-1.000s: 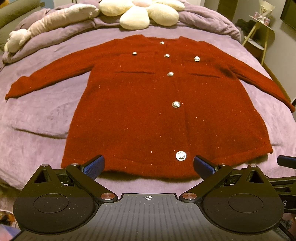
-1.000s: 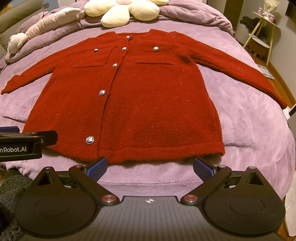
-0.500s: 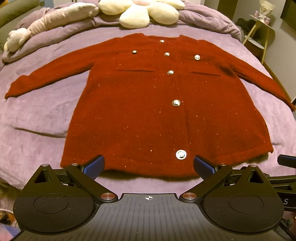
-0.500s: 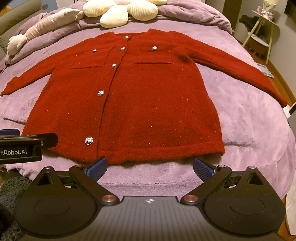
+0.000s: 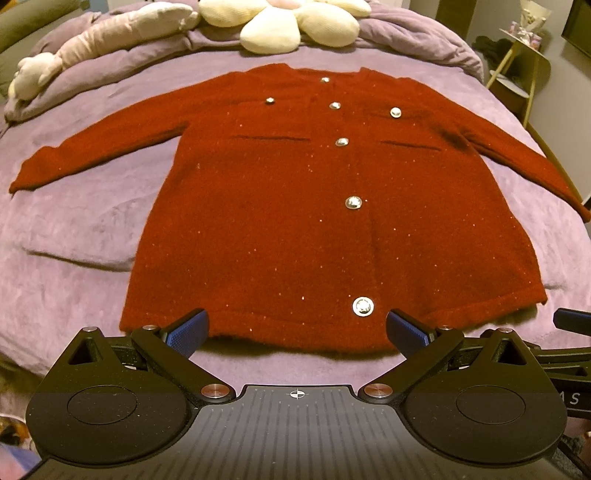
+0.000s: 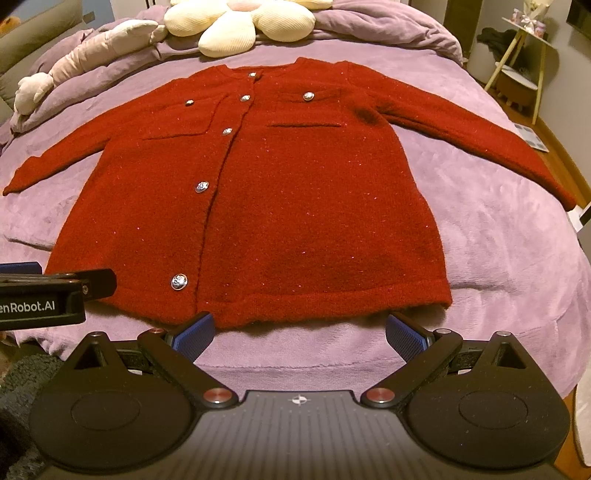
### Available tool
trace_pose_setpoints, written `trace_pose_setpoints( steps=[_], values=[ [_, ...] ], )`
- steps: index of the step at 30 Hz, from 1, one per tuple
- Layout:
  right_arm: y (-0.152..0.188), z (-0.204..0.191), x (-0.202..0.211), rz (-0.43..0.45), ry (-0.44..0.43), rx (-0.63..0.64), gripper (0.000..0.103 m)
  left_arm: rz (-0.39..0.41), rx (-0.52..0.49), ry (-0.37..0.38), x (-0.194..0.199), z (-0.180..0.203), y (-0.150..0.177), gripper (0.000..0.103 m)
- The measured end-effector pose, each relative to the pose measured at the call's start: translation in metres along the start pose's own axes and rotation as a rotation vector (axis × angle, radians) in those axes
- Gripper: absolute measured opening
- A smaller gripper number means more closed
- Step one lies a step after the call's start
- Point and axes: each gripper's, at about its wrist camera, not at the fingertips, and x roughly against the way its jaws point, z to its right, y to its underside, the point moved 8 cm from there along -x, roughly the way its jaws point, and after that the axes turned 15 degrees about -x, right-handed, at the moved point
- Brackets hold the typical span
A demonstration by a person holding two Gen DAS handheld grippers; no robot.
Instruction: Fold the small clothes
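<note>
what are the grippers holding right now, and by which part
Nothing. The left gripper and right gripper are both open, short of the red cardigan's hem.

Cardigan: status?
Left gripper open, right gripper open, both empty at hem. Cardigan flat, buttoned, sleeves spread, unfolded. Nothing on it.

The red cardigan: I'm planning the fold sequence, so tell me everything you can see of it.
The red fuzzy knit cardigan lies flat, front up and buttoned, on the purple plush blanket. Both long sleeves are spread outward and slant down toward the near side. Five silver buttons run down the placket, the lowest near the ribbed hem; each of the two chest pocket flaps carries one more. The round neckline points toward the cream flower-shaped pillow. Neither pair of tongs touches it: left tongs and right tongs are open at the hem.
</note>
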Motion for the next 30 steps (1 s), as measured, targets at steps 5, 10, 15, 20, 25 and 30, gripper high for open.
trace_pose_setpoints(
  steps=[5,10,15,20,25,30],
  values=[
    [-0.001,0.001,-0.001,-0.001,-0.027,-0.016,0.099,-0.01,0.005,0.004,-0.003,0.0,0.001,0.103],
    [-0.003,0.002,-0.002,0.012,-0.071,-0.031,0.099,-0.024,0.008,0.012,-0.007,0.001,0.001,0.103],
    [-0.015,0.012,0.001,0.127,-0.139,-0.056,0.099,-0.039,0.008,0.037,-0.014,0.003,0.0,0.103],
    [-0.03,0.033,-0.005,0.177,-0.273,-0.163,0.099,-0.052,0.001,0.052,-0.022,0.008,-0.004,0.103],
    [-0.076,0.085,-0.01,0.269,-0.321,-0.343,0.099,-0.021,-0.005,0.059,-0.033,0.004,-0.026,0.103],
    [-0.147,0.208,-0.045,0.435,-0.258,-0.702,0.096,0.055,0.056,0.051,-0.059,-0.013,-0.064,0.103]
  ],
)
